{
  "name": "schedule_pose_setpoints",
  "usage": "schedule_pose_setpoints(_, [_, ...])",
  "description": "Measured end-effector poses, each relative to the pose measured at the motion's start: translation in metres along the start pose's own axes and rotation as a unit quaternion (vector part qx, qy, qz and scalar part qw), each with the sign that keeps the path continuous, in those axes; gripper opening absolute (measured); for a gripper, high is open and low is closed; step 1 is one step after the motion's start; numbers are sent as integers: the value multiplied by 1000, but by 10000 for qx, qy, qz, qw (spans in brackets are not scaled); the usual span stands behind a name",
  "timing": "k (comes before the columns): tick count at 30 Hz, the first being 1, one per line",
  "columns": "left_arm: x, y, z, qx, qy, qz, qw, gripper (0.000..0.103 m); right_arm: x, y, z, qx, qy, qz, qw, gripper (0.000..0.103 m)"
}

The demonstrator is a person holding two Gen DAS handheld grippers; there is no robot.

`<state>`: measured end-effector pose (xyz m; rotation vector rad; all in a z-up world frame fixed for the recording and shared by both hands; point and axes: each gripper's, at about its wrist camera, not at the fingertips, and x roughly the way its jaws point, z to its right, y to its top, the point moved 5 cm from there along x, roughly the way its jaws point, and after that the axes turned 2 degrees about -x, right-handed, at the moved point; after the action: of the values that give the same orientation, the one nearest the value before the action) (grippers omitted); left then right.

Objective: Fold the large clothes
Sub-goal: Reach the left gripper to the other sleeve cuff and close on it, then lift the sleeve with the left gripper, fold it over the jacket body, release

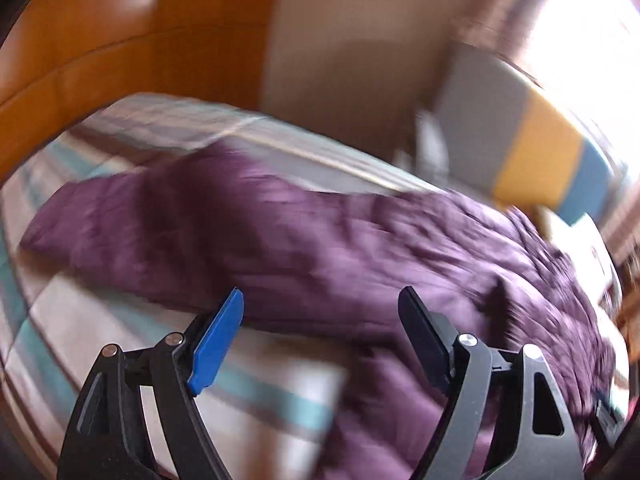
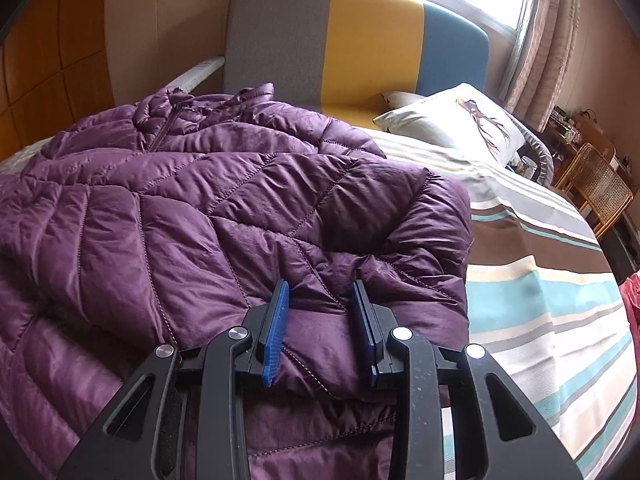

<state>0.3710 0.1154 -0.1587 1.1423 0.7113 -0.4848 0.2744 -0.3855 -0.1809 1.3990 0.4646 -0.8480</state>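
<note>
A purple quilted puffer jacket lies on the striped bed, collar and zip at the far end, with one part folded over the body. My right gripper sits low on the folded part, jaws partly apart with a bulge of purple fabric between them, near the jacket's right edge. In the blurred left wrist view the jacket stretches across the bed, one sleeve reaching left. My left gripper is wide open and empty, hovering just before the jacket's near edge.
The striped bedsheet shows right of the jacket. A white deer-print pillow lies by the grey, yellow and blue headboard. A wicker chair stands far right. An orange wooden wall is at left.
</note>
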Motion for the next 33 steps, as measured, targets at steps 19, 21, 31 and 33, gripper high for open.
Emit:
schedule_pose_setpoints(19, [39,33,-242,-2794,1534,-30,9478,68,0,-2,-5,-101,-155,32,9998,32])
schedule_pose_setpoints(21, [46,38,-244,-2714,1562,-19,9497,59,0,-2,-5,-125,-187,35,9997,32])
schedule_pose_setpoints(31, [48,45,-219,-2123,1672,266,9624,5,-1,-3,-6,-138,-208,41,9997,32])
schedule_pose_setpoints(33, [32,48,-210,-1982,1822,508,9617,5,-1,-3,-6,-138,-208,43,9997,32])
